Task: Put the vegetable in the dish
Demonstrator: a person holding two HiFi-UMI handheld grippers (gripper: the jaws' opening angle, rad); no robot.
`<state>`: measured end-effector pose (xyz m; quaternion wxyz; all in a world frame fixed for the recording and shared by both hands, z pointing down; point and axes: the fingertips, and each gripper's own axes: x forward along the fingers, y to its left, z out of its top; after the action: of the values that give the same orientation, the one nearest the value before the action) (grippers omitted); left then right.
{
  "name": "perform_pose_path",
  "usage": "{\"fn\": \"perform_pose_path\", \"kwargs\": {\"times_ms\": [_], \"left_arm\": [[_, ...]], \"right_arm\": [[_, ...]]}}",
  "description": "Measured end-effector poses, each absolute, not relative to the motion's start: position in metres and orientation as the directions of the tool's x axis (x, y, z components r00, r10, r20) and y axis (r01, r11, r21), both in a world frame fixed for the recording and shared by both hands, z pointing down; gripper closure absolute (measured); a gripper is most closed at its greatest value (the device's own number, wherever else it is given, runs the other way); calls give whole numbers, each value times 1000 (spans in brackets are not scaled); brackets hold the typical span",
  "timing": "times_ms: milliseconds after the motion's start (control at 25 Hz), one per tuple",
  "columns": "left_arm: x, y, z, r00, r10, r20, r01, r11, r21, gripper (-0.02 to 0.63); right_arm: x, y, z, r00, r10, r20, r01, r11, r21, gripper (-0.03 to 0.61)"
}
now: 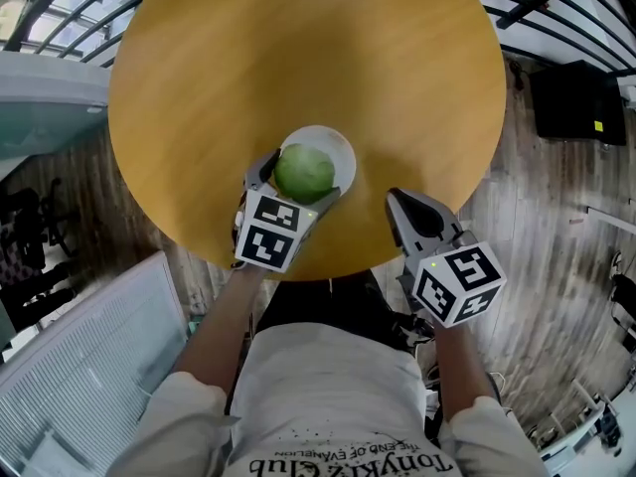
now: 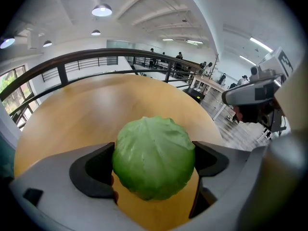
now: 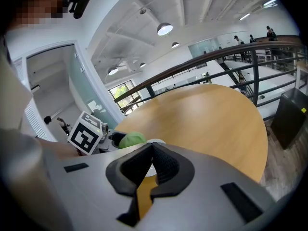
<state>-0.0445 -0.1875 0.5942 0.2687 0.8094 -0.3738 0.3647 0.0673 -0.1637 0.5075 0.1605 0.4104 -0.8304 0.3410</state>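
- One round wooden table [image 1: 298,58] fills the upper part of the head view. It carries a single dish.
- One person stands at the table's near edge, a pale shirt [image 1: 333,396] low in the head view and one gripper in each hand. That makes two grippers in all.
- The left gripper [image 1: 298,179] reaches over the near edge of the table. Its jaws stand wide apart and are pressed against the two sides of the cabbage, one on each side. Its one marker cube [image 1: 270,229] sits just behind the jaws.
- The right gripper [image 1: 402,207] is over the table's near edge, to the right of the dish and apart from it. In its own view the jaws are closed, pad against pad, with nothing between them. It also has one marker cube [image 1: 459,281].
- One white dish [image 1: 343,152] stands on the near half of the table, just ahead of the left gripper.
- One green cabbage [image 1: 304,172] is gripped between the left jaws. In the head view it overlaps the near-left part of the dish. The left gripper view shows bare wood beneath it and no dish. The right gripper view shows the dish's rim just beside it. Whether it touches the dish cannot be told.
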Motion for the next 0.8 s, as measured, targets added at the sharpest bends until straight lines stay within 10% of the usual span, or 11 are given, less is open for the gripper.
{"fn": "perform_pose_path", "kwargs": {"times_ms": [800], "left_arm": [[-36, -197, 646, 413, -338, 846, -793, -590, 152, 123]], "right_arm": [[73, -164, 524, -600, -570, 561, -799, 398, -450, 557]]}}
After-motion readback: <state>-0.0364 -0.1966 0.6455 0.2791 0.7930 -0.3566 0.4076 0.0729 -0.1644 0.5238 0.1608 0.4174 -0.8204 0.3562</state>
